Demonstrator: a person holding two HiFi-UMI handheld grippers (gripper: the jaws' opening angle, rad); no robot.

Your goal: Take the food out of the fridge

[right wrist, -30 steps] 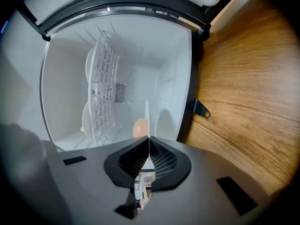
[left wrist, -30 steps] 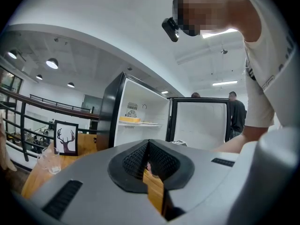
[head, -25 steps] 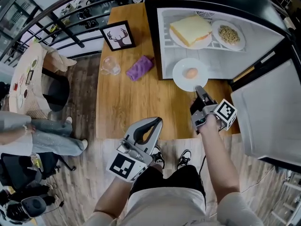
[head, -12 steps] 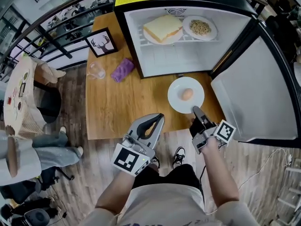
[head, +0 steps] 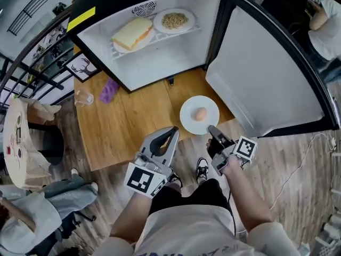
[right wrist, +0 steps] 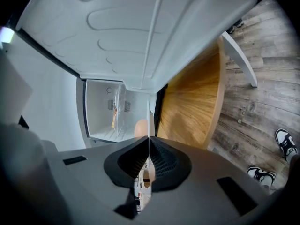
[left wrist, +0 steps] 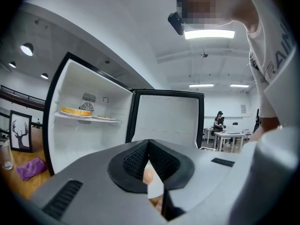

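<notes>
Egg (head: pixel 200 113) on its plate (head: pixel 187 120), at the fridge (head: pixel 160 63) mouth a second ago, is now clear of it over the wooden table (head: pixel 128 127). The right gripper (head: pixel 212 129) pinches the plate's near rim. The left gripper (head: pixel 173 132) hangs closed and empty. The sandwich (head: pixel 132 33) remains on the fridge shelf.

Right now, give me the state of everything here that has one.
Fridge door: open.
Left gripper: shut, empty.
Right gripper: shut on the plate's rim.
Plate: out of the fridge, carrying an egg.
Sandwich: on the fridge shelf.
Grain dish: on the same shelf.
</notes>
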